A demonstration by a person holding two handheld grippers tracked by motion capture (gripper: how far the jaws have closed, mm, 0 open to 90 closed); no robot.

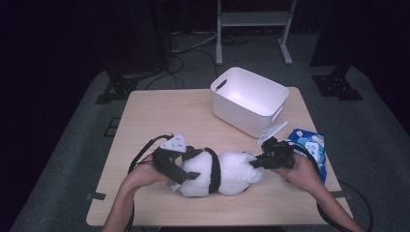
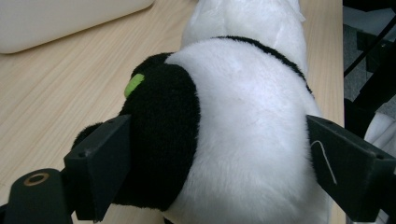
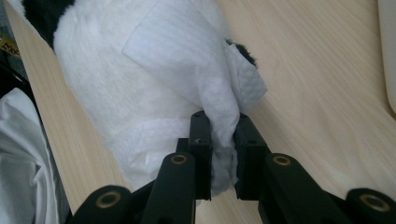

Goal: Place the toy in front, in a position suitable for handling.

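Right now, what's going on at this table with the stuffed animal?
A person is working on a plush panda lying on the wooden table. The left gripper straddles the panda's body, jaws wide on either side, steadying it. The right gripper is shut on a white wipe pressed against the panda's white fur, apparently cleaning it. A white bin stands behind, and a blue wipes pack lies beside the right hand.

Both forearms are bare, and each hand carries a black gripper, the left gripper (image 1: 186,175) and the right gripper (image 1: 255,163), with flat square jaws, brass-ringed pivot holes, a pale three-cornered top plate and a trailing black cable.
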